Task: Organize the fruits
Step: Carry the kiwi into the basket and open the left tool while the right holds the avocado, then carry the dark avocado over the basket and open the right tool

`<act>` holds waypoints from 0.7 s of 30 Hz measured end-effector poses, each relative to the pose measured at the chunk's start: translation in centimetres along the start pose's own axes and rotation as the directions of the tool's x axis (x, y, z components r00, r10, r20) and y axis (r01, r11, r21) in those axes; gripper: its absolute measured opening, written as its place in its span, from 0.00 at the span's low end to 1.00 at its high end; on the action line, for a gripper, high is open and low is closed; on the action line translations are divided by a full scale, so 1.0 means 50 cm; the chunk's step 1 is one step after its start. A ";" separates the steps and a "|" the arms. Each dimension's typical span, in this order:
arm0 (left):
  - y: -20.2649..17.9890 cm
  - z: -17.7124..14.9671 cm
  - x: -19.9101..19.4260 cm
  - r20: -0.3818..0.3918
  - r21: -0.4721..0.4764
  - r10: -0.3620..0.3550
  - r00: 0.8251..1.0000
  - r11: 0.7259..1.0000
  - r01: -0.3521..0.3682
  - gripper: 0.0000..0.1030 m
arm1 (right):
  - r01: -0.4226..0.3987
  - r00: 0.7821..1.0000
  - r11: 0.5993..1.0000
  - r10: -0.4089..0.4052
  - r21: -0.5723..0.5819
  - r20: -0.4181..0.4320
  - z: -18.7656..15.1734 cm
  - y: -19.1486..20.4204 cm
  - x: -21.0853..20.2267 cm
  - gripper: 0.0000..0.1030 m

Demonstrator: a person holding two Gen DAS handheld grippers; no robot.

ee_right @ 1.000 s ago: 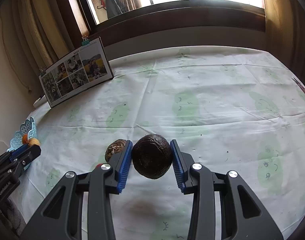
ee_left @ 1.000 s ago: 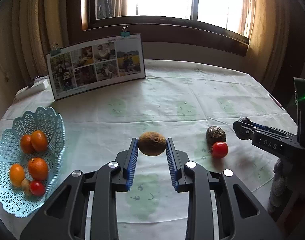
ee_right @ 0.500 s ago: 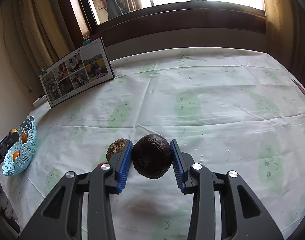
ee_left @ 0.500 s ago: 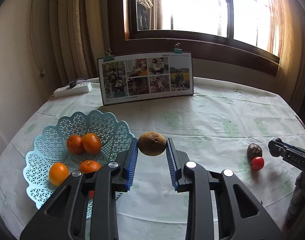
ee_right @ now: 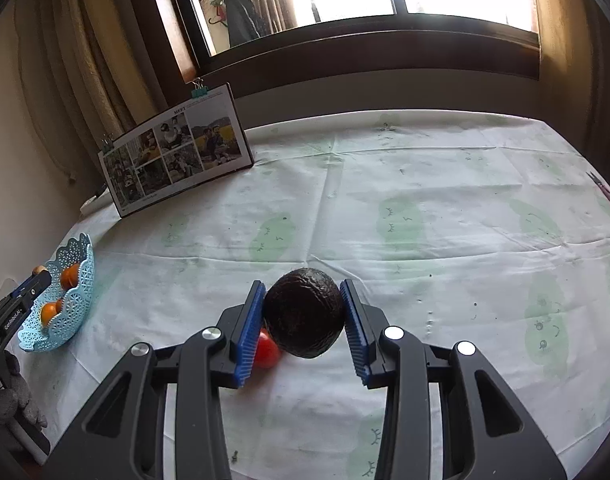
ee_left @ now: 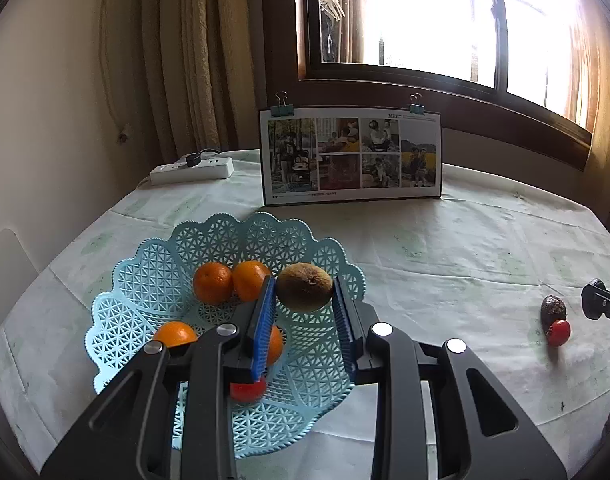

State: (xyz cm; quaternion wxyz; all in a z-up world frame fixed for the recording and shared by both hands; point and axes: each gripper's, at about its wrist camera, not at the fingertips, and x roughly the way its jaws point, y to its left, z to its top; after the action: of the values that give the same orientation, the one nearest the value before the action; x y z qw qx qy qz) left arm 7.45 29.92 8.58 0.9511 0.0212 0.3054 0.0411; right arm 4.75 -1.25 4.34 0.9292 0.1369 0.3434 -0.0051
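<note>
My left gripper [ee_left: 304,294] is shut on a brown kiwi [ee_left: 304,287] and holds it above the right part of a light blue lattice basket [ee_left: 145,256]. Inside the basket lie several oranges [ee_left: 213,283] and a red tomato [ee_left: 247,390], partly hidden by my fingers. My right gripper [ee_right: 303,316] is shut on a dark, wrinkled avocado [ee_right: 303,312], held just above the tablecloth. A red tomato [ee_right: 267,350] lies under its left pad. In the left wrist view this tomato [ee_left: 559,333] touches a small brown fruit [ee_left: 553,309].
A photo board [ee_left: 351,160] with binder clips stands at the back of the round table, and a white power strip [ee_left: 193,168] lies to its left. Beyond are a curtain and a window. A gloved hand [ee_right: 9,404] holds the left gripper beside the basket [ee_right: 85,264].
My left gripper has carried the kiwi left, from mid-table to above the basket. The right gripper shifted slightly with the avocado, so the tomato now shows beneath it and the brown fruit is hidden.
</note>
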 end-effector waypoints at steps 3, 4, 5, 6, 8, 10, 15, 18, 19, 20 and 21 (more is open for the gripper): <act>0.017 -0.002 0.003 0.001 -0.010 0.008 1.000 1.000 -0.008 0.29 | -0.016 1.000 1.000 0.016 -0.013 0.004 0.003 0.023 -0.006 0.38; 0.023 -0.002 0.005 0.001 -0.014 0.010 1.000 1.000 -0.010 0.29 | -0.021 1.000 1.000 0.021 -0.019 0.004 0.004 0.032 -0.007 0.38; 0.027 -0.002 0.006 0.000 -0.017 0.011 1.000 1.000 -0.011 0.29 | -0.027 1.000 0.999 0.027 -0.026 0.004 0.005 0.042 -0.008 0.38; 0.032 -0.003 0.007 0.000 -0.020 0.013 1.000 1.000 -0.013 0.29 | -0.033 0.999 0.999 0.034 -0.032 0.003 0.006 0.052 -0.008 0.38; 0.043 -0.005 0.009 0.001 -0.028 0.019 1.000 0.999 -0.019 0.29 | -0.046 0.999 0.998 0.046 -0.045 0.002 0.007 0.073 -0.009 0.38; 0.053 -0.006 0.012 0.002 -0.035 0.026 1.000 0.999 -0.026 0.29 | -0.058 0.998 0.996 0.058 -0.060 0.002 0.009 0.094 -0.011 0.38; 0.080 -0.008 0.018 0.002 -0.056 0.037 0.999 0.998 -0.037 0.29 | -0.098 0.995 0.991 0.098 -0.095 -0.004 0.012 0.151 -0.012 0.38; 0.097 -0.008 0.020 0.005 -0.072 0.048 0.999 0.996 -0.048 0.36 | -0.122 0.993 0.986 0.121 -0.115 -0.011 0.012 0.186 -0.010 0.38; 0.103 -0.008 0.020 0.006 -0.080 0.053 0.999 0.995 -0.052 0.44 | -0.129 0.992 0.984 0.128 -0.124 -0.014 0.011 0.198 -0.009 0.38; 0.109 -0.008 0.019 0.012 -0.091 0.061 0.998 0.994 -0.060 0.63 | -0.135 0.991 0.982 0.134 -0.131 -0.016 0.011 0.208 -0.008 0.38; 0.115 -0.009 0.017 0.023 -0.099 0.075 0.997 0.992 -0.072 0.74 | -0.143 0.990 0.980 0.142 -0.138 -0.020 0.010 0.220 -0.007 0.38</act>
State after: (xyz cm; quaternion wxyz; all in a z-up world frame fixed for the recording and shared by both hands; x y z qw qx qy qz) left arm 7.50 35.71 8.11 0.9529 -0.0137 0.2891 0.0906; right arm 5.95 9.16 7.67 0.9327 0.0961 0.3369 0.0860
